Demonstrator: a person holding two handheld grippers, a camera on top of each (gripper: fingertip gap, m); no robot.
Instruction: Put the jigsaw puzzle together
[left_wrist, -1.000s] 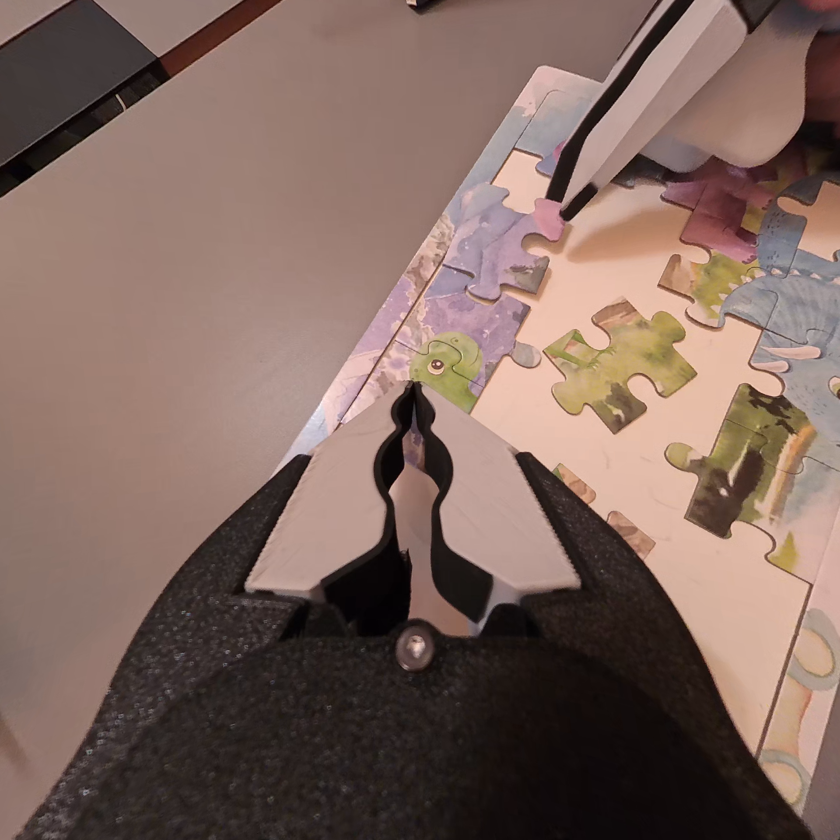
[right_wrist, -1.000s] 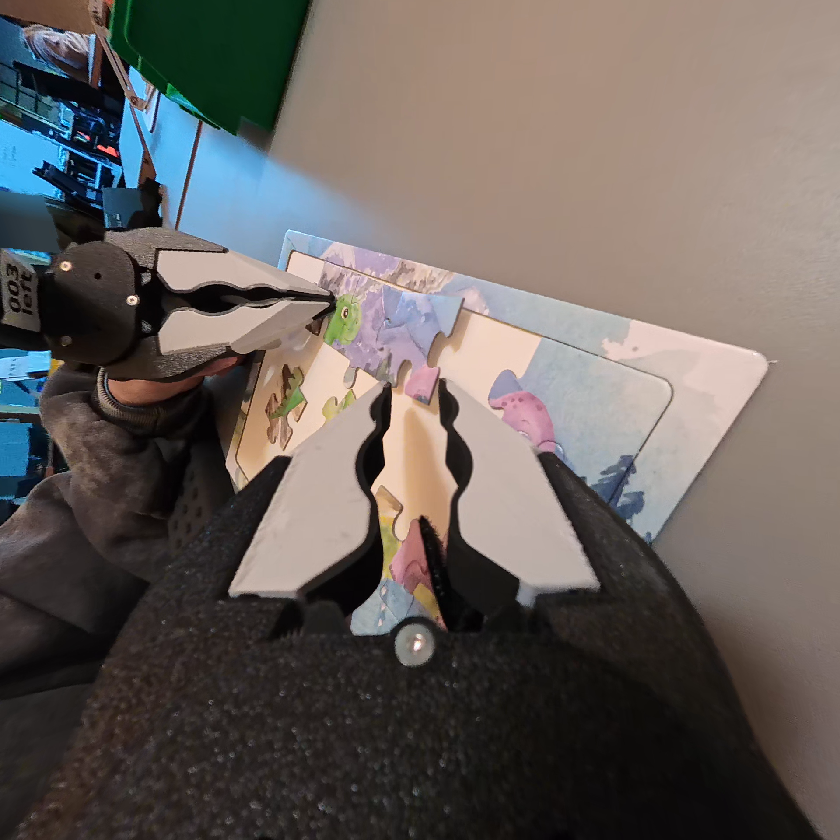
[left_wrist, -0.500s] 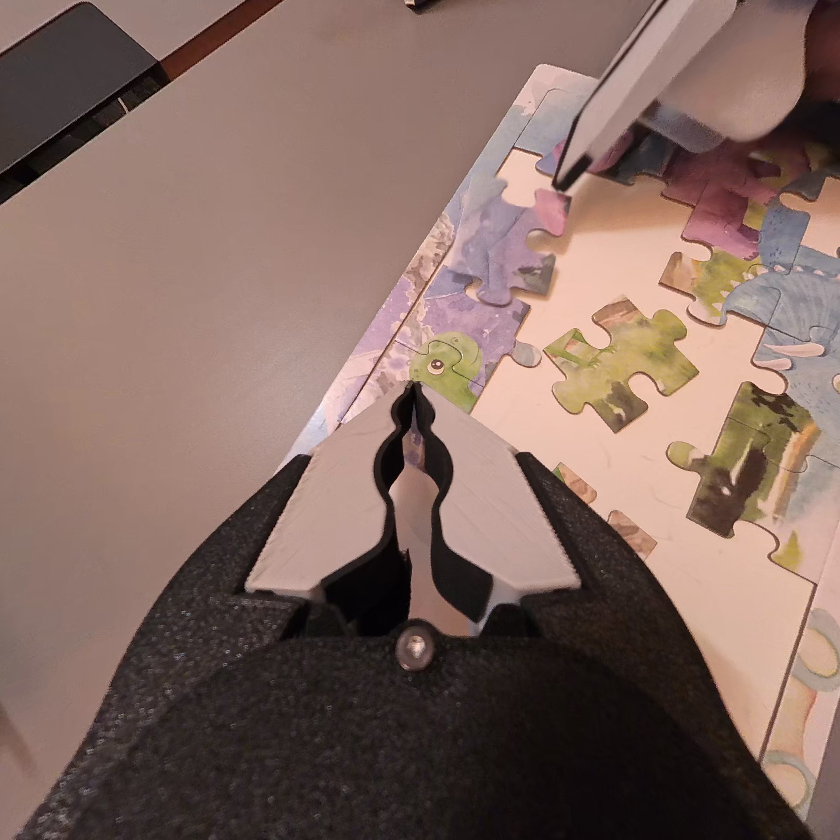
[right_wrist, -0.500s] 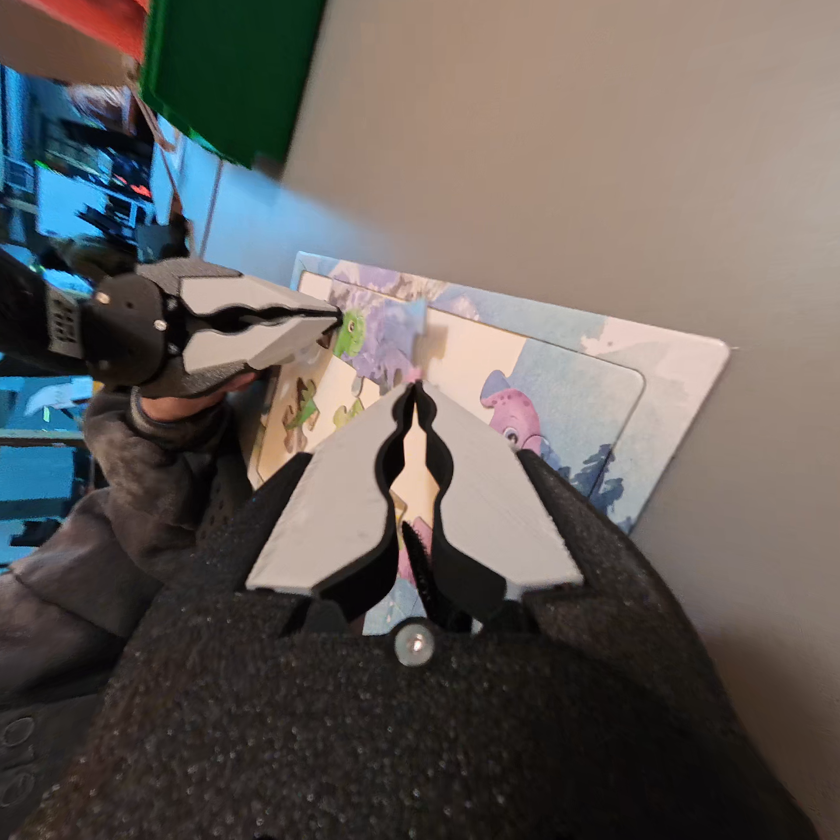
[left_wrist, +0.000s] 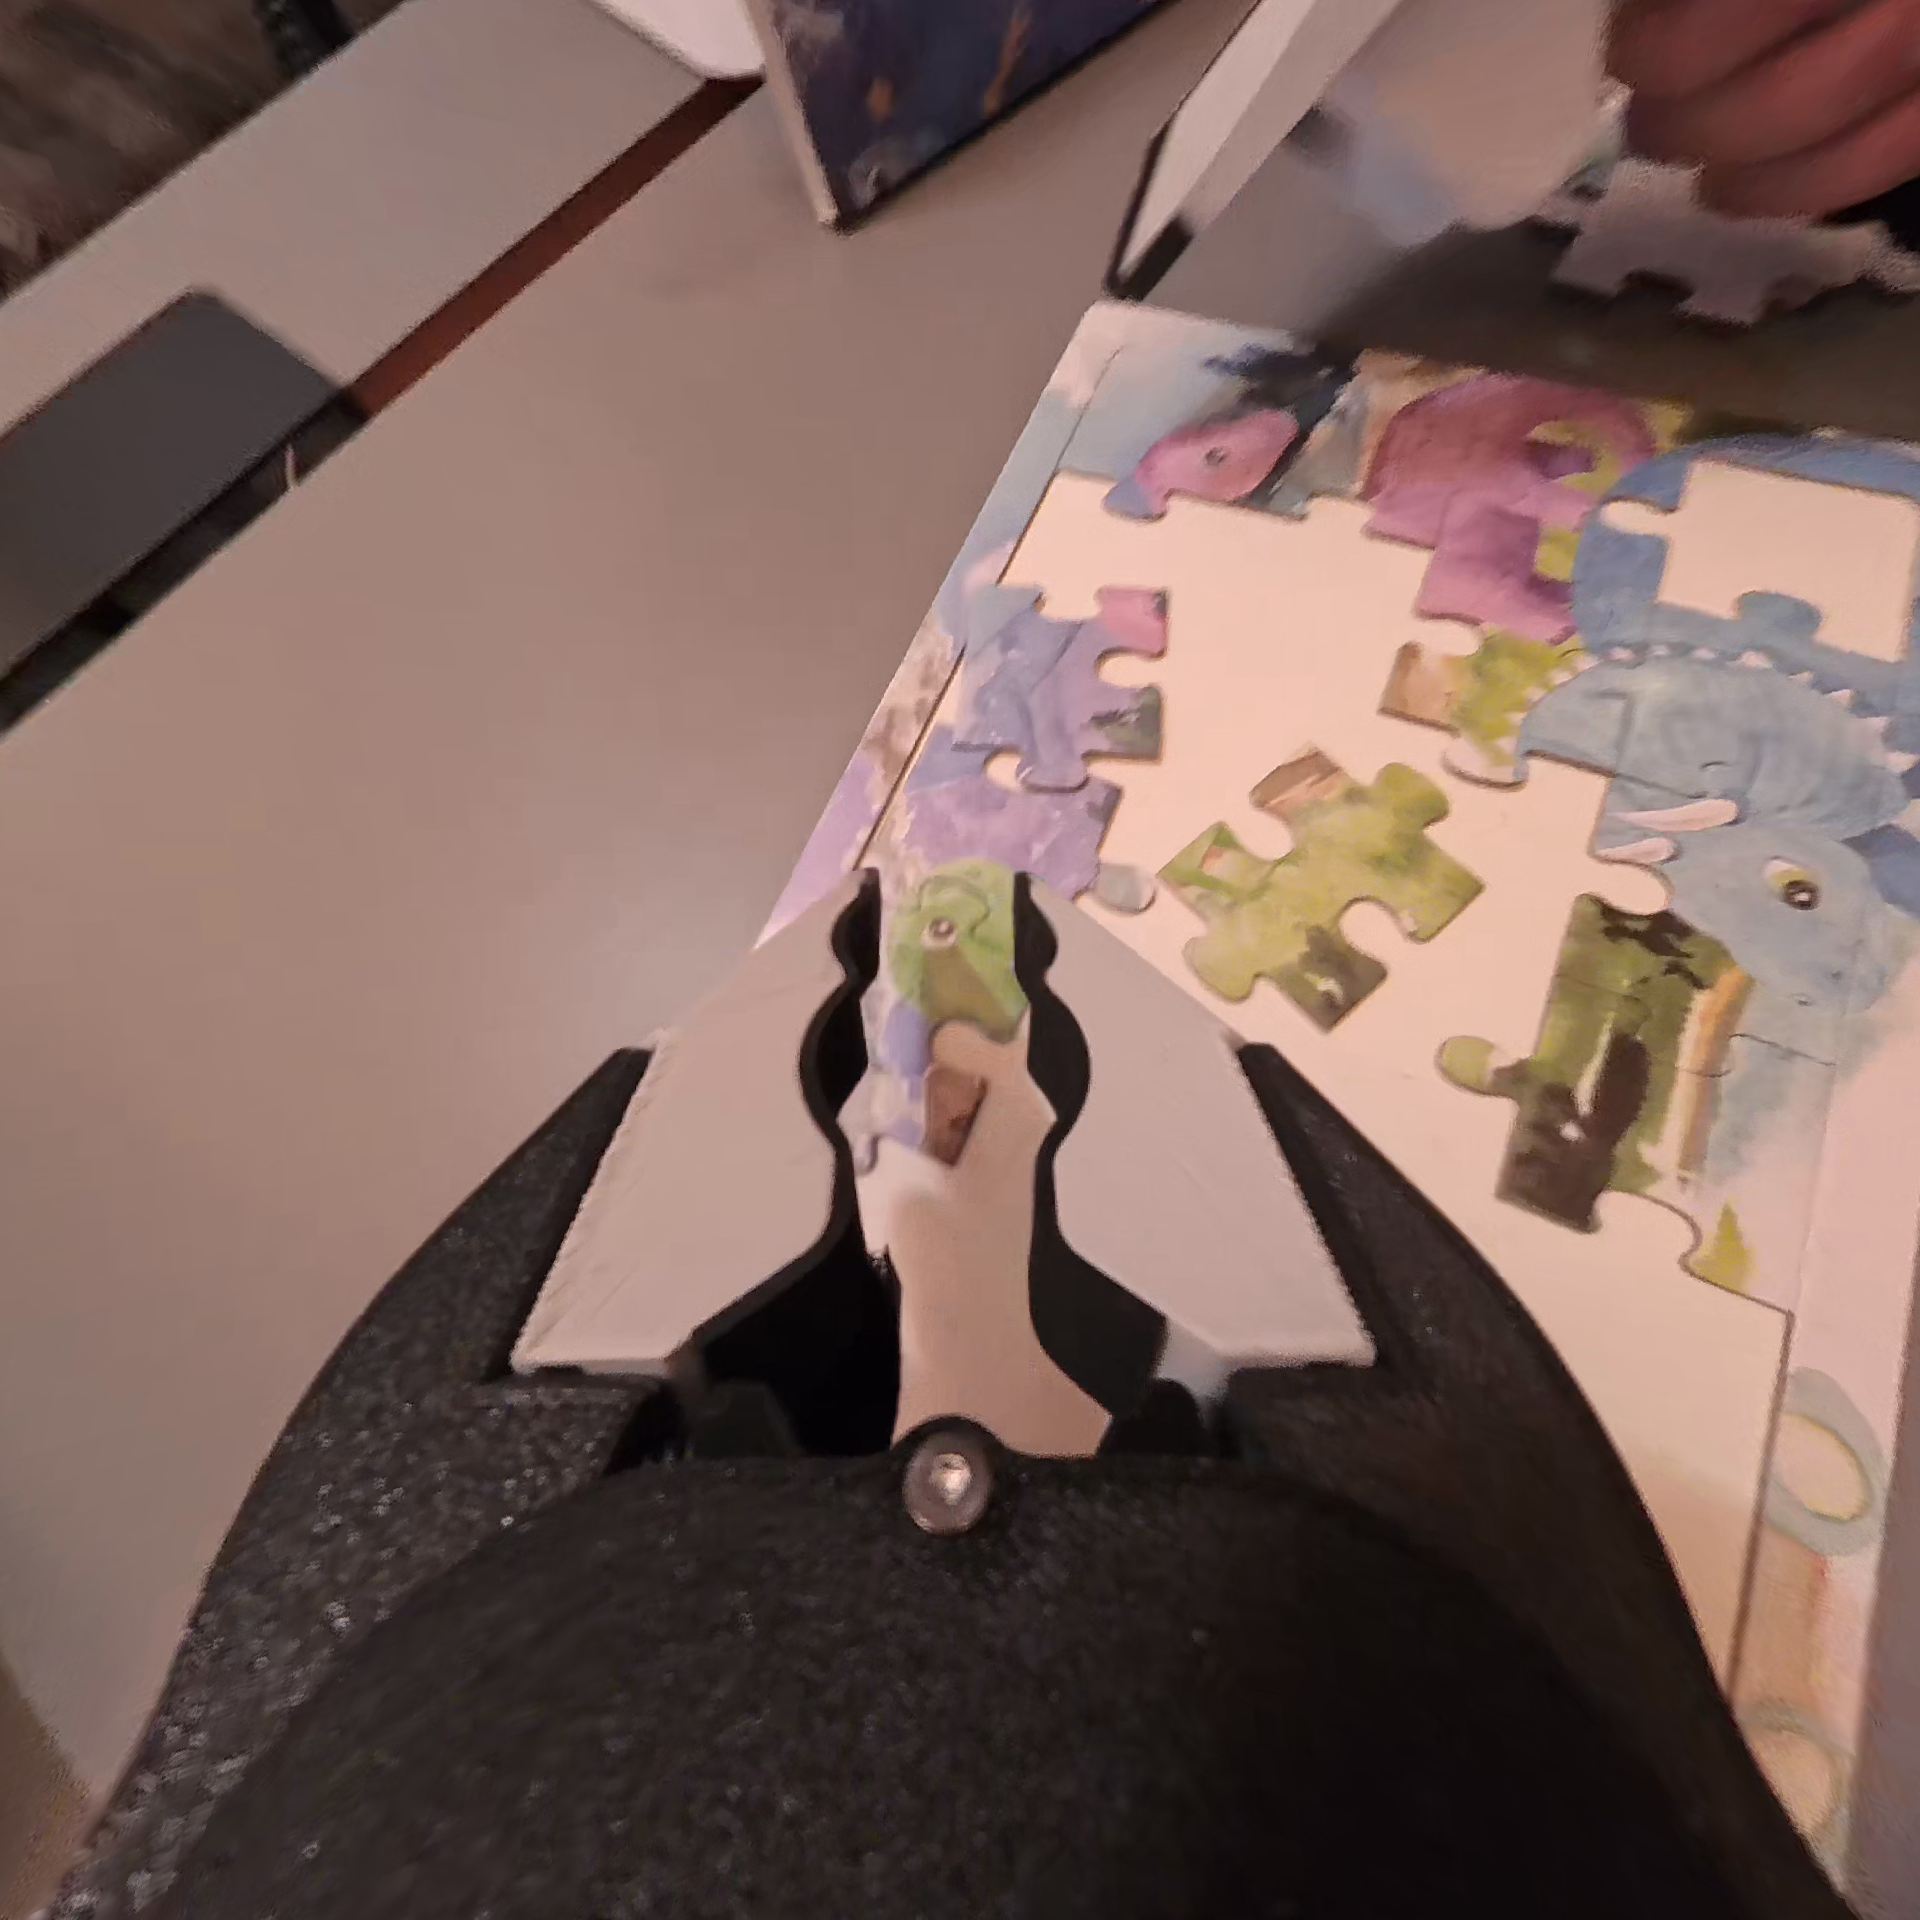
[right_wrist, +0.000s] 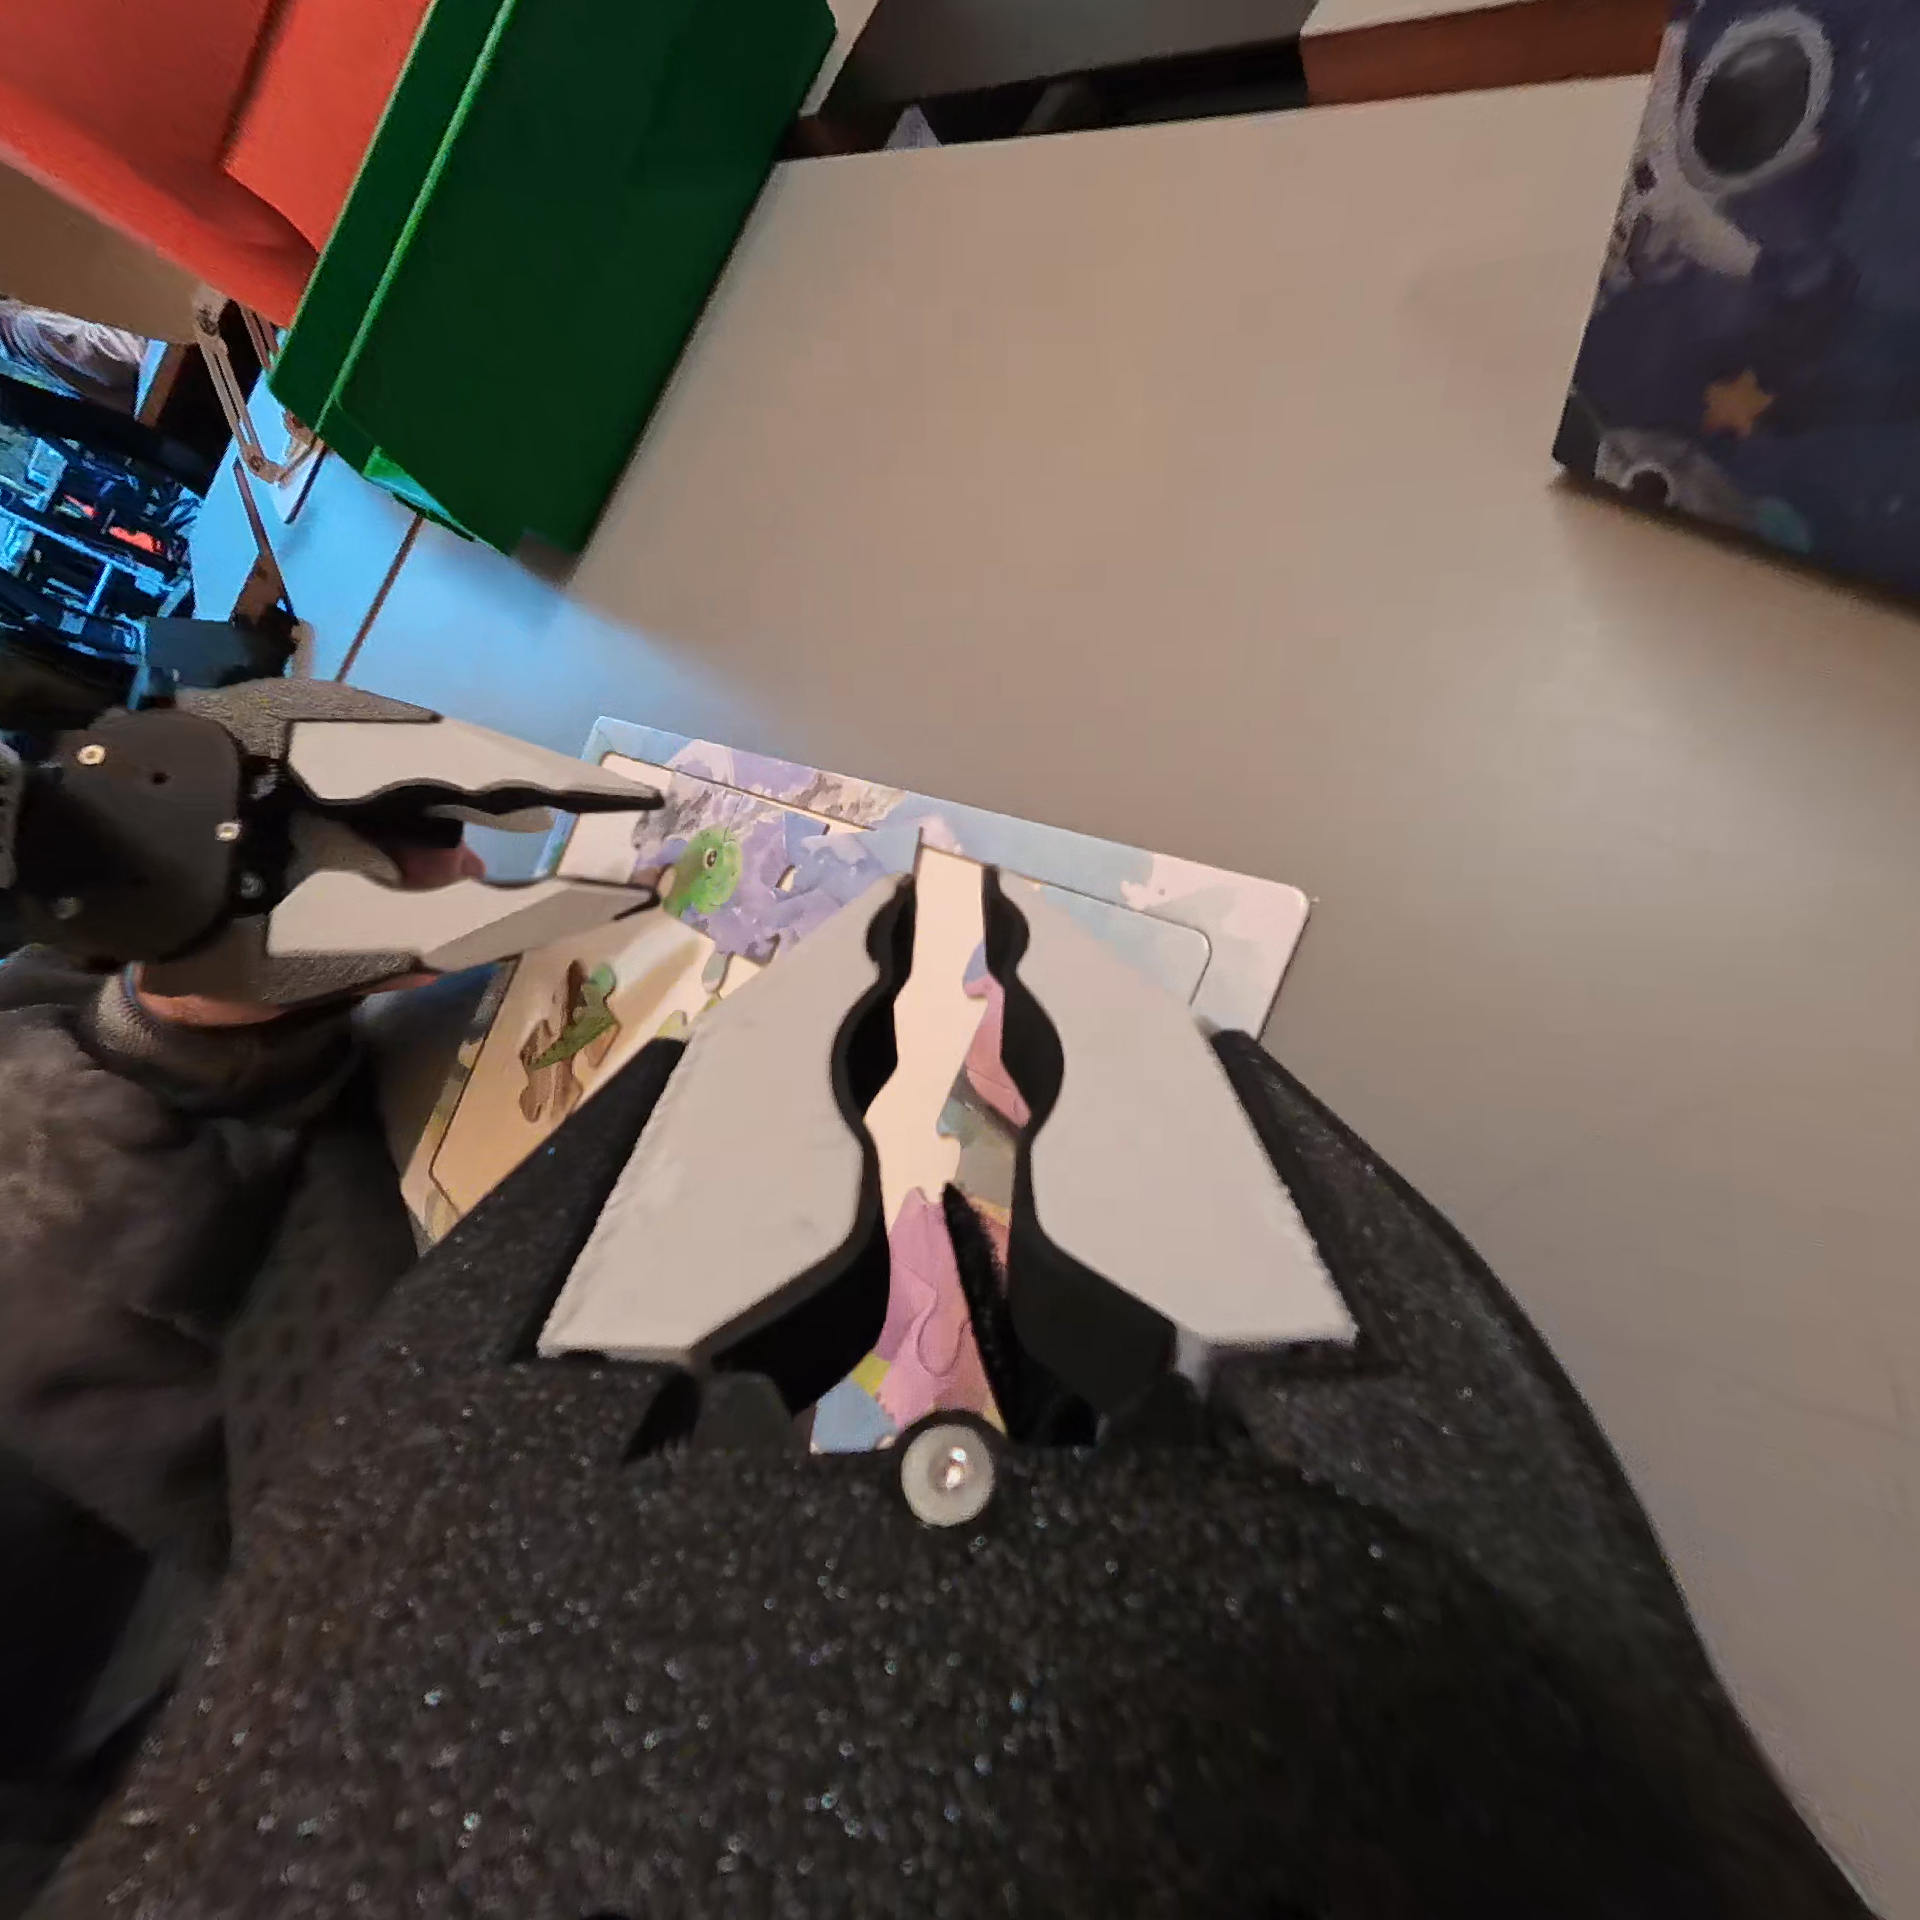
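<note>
The puzzle board (left_wrist: 1299, 644) lies on the grey table, partly filled. My left gripper (left_wrist: 945, 883) is open and empty over the green dinosaur-head piece (left_wrist: 951, 940) at the board's left edge. A blue-purple piece with a pink tab (left_wrist: 1049, 696) sits just beyond it against the frame. A loose green piece (left_wrist: 1320, 894) lies on the bare cream backing. Joined blue dinosaur pieces (left_wrist: 1745, 790) and purple ones (left_wrist: 1496, 488) fill the right and far side. My right gripper (right_wrist: 948, 881) is a narrow gap open, empty, above the board's far end (right_wrist: 1247, 914). The left gripper (right_wrist: 657, 844) shows there too.
A dark blue box with a space picture (right_wrist: 1766, 291) stands on the table beyond the board. A green box (right_wrist: 540, 260) and an orange one (right_wrist: 208, 125) are at the far left. A flat black object (left_wrist: 135, 447) lies past the table edge. A hand holds the right gripper (left_wrist: 1143, 249). Left tips to right tips: about 12 cm.
My left gripper has opened from shut. My right gripper closed at the blue-purple piece's pink tab, nudged it toward the frame, then lifted away and opened slightly.
</note>
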